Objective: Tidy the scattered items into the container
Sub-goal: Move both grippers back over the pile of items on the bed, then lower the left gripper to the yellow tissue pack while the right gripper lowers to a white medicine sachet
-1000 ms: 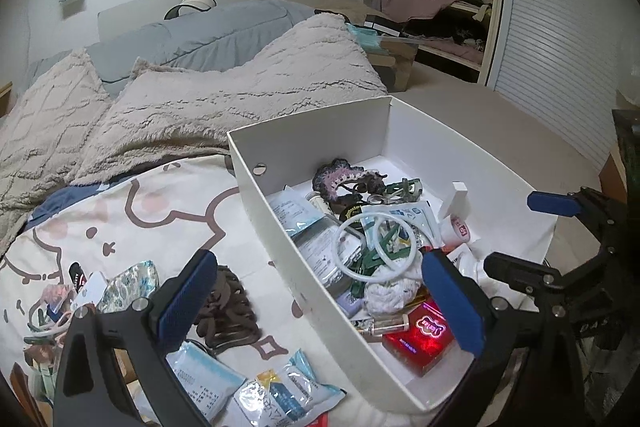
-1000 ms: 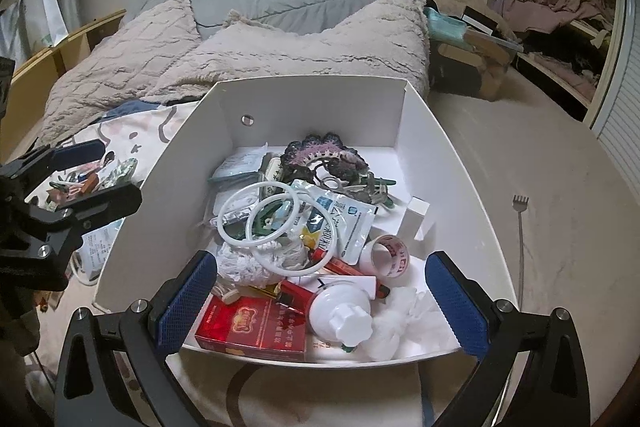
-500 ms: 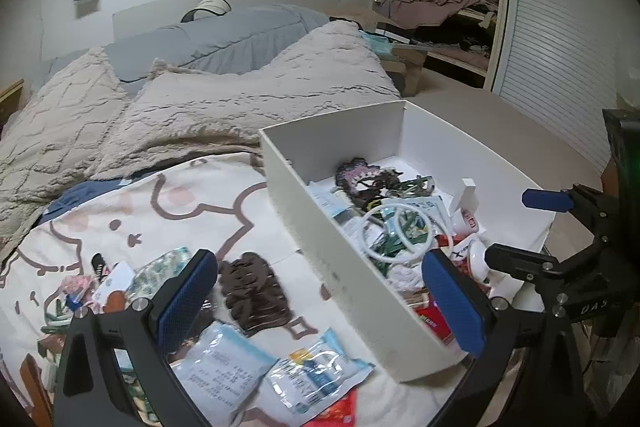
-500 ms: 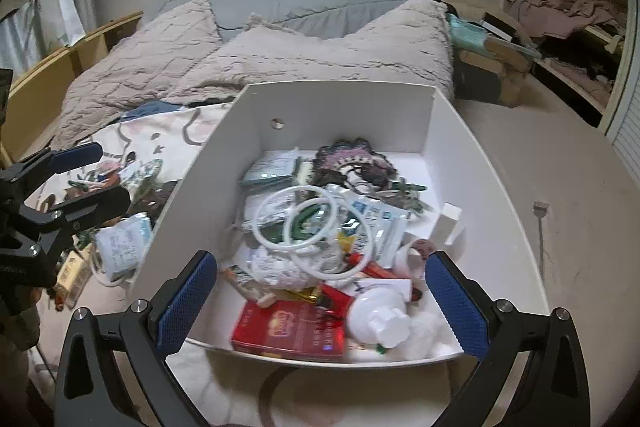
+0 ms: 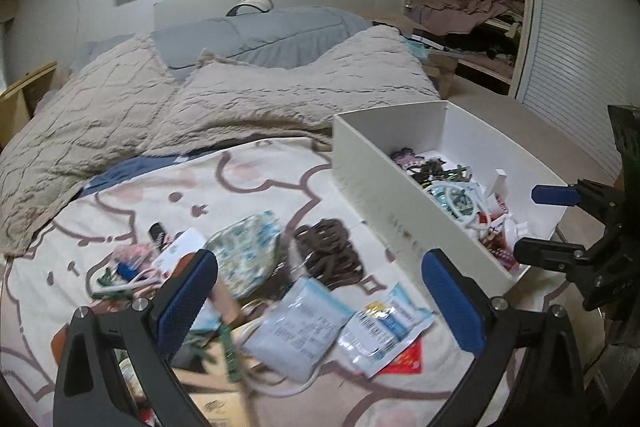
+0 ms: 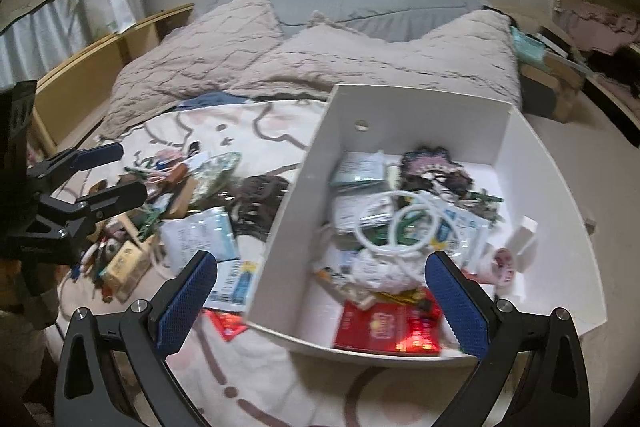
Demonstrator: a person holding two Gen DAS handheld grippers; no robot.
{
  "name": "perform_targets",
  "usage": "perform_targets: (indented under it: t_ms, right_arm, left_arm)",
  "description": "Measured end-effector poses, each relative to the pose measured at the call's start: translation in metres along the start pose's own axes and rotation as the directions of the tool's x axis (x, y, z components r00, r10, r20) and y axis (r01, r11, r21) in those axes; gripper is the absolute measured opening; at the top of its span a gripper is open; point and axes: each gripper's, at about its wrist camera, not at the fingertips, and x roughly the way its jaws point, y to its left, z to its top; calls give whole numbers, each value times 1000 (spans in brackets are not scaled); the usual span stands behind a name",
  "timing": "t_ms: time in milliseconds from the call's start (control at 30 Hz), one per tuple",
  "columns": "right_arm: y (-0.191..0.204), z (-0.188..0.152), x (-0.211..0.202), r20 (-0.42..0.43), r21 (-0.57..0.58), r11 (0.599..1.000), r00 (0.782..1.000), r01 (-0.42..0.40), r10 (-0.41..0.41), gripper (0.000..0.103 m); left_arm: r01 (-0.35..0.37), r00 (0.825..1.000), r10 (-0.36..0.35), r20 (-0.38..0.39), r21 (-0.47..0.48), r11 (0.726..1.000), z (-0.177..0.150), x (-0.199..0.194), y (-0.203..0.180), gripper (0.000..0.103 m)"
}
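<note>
We see loose items strewn on the cartoon-print bedsheet (image 5: 248, 187) toward the bed's left side: a brown hair claw (image 5: 330, 253), a patterned pouch (image 5: 250, 251), white sachets (image 5: 298, 327), a blue-and-white packet (image 5: 386, 327), plus blurred small bits farther left. Left tongs (image 5: 320, 301) spread wide, released, hovering over the sachets, touching nothing. Right tongs (image 6: 320, 301) equally wide, empty, straddling the container's near-left wall. White container (image 6: 288, 239) sits at the bed's right edge, just beside the hair claw. Inside we note a red carton (image 6: 386, 331), white rings (image 6: 396, 227), a dark scrunchie-like piece (image 6: 434, 171), a small white box (image 6: 522, 235), assorted packets.
</note>
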Motion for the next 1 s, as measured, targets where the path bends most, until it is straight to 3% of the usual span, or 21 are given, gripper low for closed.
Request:
perform_targets:
  t_ms: [600, 867, 1000]
  right_arm:
    - [56, 3, 6, -30, -108, 990, 996, -86, 83, 103]
    - [78, -3, 15, -67, -190, 979, 996, -70, 58, 103]
    - [89, -6, 20, -84, -231, 971, 995, -66, 47, 103]
  left_arm:
    - [-106, 994, 105, -20, -108, 988, -60, -41, 77, 103]
    - [-73, 997, 67, -44, -148, 986, -90, -49, 90, 103]
    - [-92, 995, 85, -48, -168, 981, -103, -51, 92, 103]
